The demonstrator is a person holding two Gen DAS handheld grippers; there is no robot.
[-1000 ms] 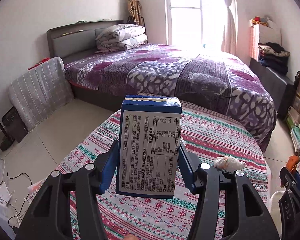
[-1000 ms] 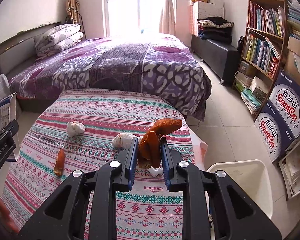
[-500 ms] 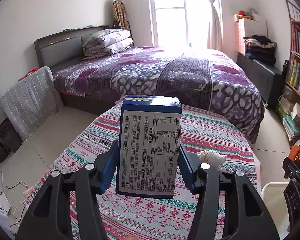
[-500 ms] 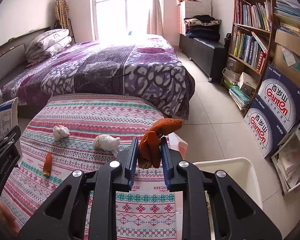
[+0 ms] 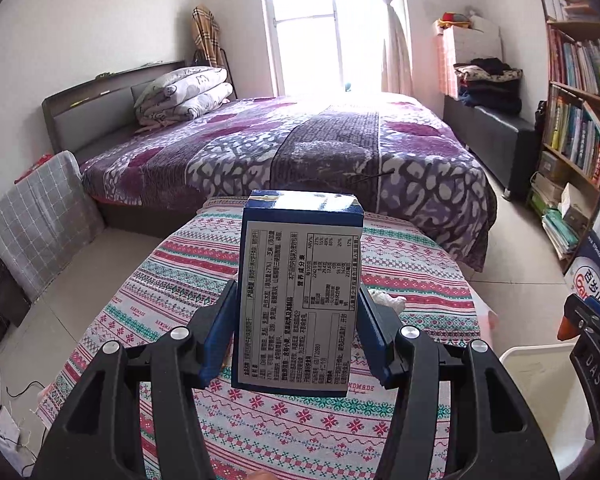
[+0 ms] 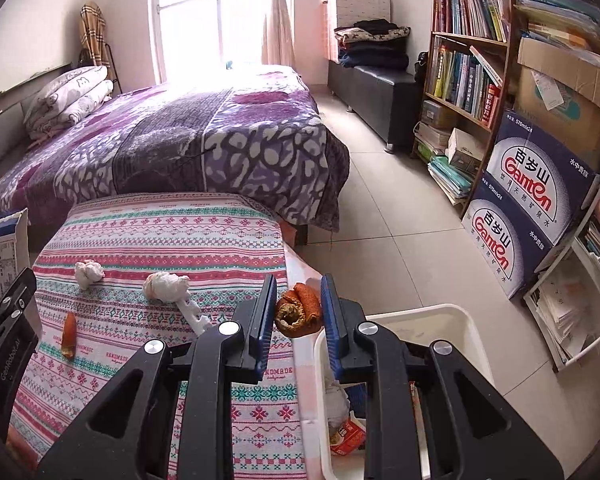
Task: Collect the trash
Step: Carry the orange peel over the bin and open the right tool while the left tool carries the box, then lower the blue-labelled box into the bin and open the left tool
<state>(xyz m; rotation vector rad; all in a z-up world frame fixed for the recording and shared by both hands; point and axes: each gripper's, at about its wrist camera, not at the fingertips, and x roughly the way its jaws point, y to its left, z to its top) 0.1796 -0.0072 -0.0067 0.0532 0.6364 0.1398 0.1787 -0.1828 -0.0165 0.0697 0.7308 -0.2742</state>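
My left gripper (image 5: 296,320) is shut on a blue snack box (image 5: 298,292) with a white label, held upright above the patterned table (image 5: 180,280). My right gripper (image 6: 298,312) has opened over the rim of the white trash bin (image 6: 452,316). An orange peel (image 6: 298,310) sits loose between its spread jaws, touching neither. The box also shows at the left edge of the right wrist view (image 6: 4,248). On the table lie two crumpled white tissues (image 6: 88,274) (image 6: 166,286), a small white scrap (image 6: 194,314) and another orange peel piece (image 6: 69,334).
The bin stands on the floor at the table's right edge and holds wrappers (image 6: 348,432). A purple bed (image 6: 180,148) lies beyond the table. A bookshelf (image 6: 472,60) and stacked water cartons (image 6: 532,208) line the right wall.
My right gripper moved right to the bin's rim and opened, letting go of the orange peel. My left gripper, still holding the box, swung right.
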